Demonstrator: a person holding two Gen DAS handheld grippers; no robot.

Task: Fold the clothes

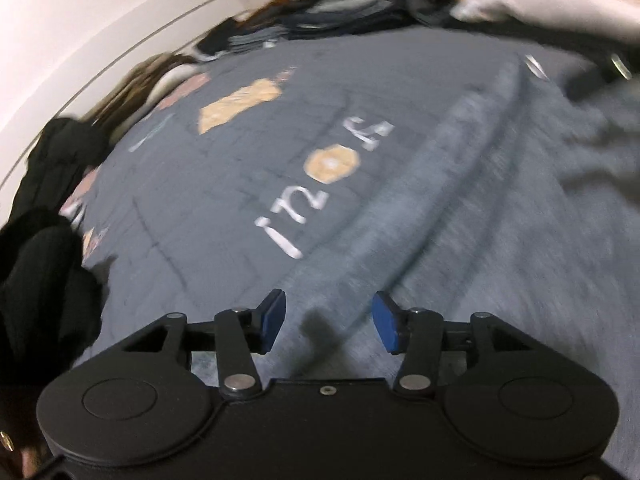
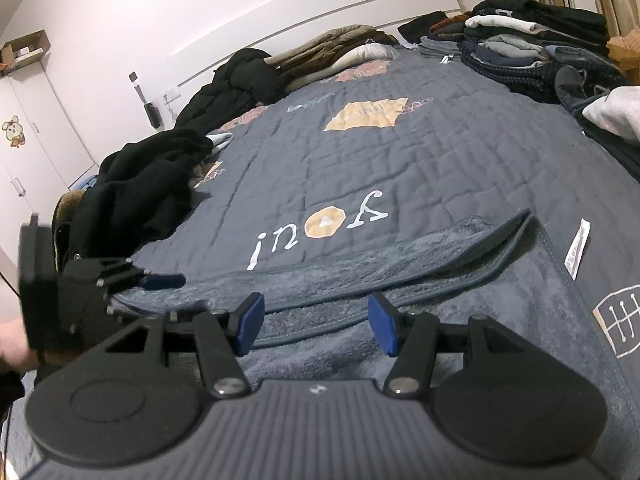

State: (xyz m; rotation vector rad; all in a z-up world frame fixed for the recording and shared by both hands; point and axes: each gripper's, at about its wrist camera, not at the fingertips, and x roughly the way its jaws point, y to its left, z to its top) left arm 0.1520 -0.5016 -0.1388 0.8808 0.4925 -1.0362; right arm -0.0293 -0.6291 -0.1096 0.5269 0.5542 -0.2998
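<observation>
Apparently dark clothes (image 2: 144,192) and folded stacks (image 2: 532,36) flank the quilt (image 2: 400,168).

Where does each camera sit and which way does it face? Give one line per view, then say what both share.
Left wrist: on the left gripper, aimed down across the grey fleece garment and quilt; own open blue pads show.
Right wrist: on the right gripper, facing up the bed toward the folded stack; own pads, the left gripper and a hand show.
Shared: garment, quilt lettering.

a white wardrobe (image 2: 28,128) with a cartoon sticker (image 2: 13,131), and a cardboard box (image 2: 26,50) on top.
</observation>
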